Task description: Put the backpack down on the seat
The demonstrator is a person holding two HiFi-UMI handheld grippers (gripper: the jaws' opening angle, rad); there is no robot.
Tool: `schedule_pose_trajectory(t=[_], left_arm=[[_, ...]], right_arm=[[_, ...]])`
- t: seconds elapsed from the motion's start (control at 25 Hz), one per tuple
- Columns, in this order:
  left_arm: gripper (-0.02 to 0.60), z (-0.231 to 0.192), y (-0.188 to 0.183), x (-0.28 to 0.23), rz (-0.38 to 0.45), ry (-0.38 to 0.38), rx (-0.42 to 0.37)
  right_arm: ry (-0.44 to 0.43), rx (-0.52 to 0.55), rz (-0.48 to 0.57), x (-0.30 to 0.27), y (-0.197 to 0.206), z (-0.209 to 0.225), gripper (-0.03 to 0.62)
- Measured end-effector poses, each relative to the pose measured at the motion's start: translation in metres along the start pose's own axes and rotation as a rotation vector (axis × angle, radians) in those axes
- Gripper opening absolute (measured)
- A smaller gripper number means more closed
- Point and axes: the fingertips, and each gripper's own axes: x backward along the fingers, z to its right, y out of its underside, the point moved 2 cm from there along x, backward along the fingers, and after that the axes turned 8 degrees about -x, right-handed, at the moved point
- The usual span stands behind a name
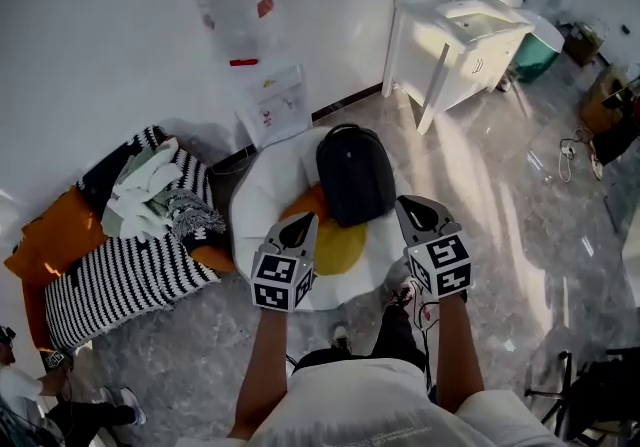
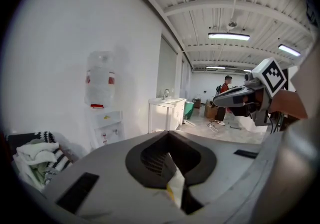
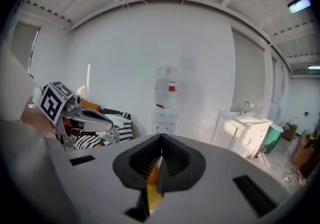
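A black backpack (image 1: 355, 173) stands on a white round seat (image 1: 262, 185), leaning over an orange-yellow cushion (image 1: 338, 247). My left gripper (image 1: 303, 223) hangs above the seat's front left, shut and empty. On the other side of the backpack my right gripper (image 1: 410, 205) is also shut, with nothing in it. Neither touches the backpack. In the left gripper view the closed jaws (image 2: 169, 140) point at the far wall, with the right gripper (image 2: 235, 98) off to the right. The right gripper view shows its closed jaws (image 3: 161, 145) and the left gripper (image 3: 95, 120) at the left.
A water dispenser (image 1: 262, 85) stands against the wall behind the seat. A white sink cabinet (image 1: 455, 35) is at the back right. A striped blanket heap with clothes (image 1: 130, 235) lies left of the seat. A person (image 2: 226, 87) stands far down the room.
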Motion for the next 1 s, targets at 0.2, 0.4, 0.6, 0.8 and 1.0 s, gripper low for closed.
schedule_pose_trajectory(t=[0.2,0.4,0.6,0.8,1.0], left_arm=[[0.021,0.004,-0.023,0.013,0.044,0.013,-0.029],[0.022,-0.003,-0.065,0.026,0.113,0.001,-0.078],[0.023,-0.002,-0.101,0.036,0.169,-0.018,-0.134],[0.022,0.000,-0.126,0.044,0.209,-0.021,-0.180],[0.022,-0.001,-0.153,0.054,0.251,-0.019,-0.226]], right_arm=[[0.021,-0.010,0.068,0.022,-0.026,0.002,0.003],[0.012,0.065,0.103,0.035,-0.054,-0.008,0.003],[0.004,0.116,0.163,0.049,-0.083,-0.018,0.003],[0.004,0.125,0.191,0.059,-0.101,-0.021,0.003],[0.007,0.135,0.219,0.071,-0.122,-0.020,0.003]])
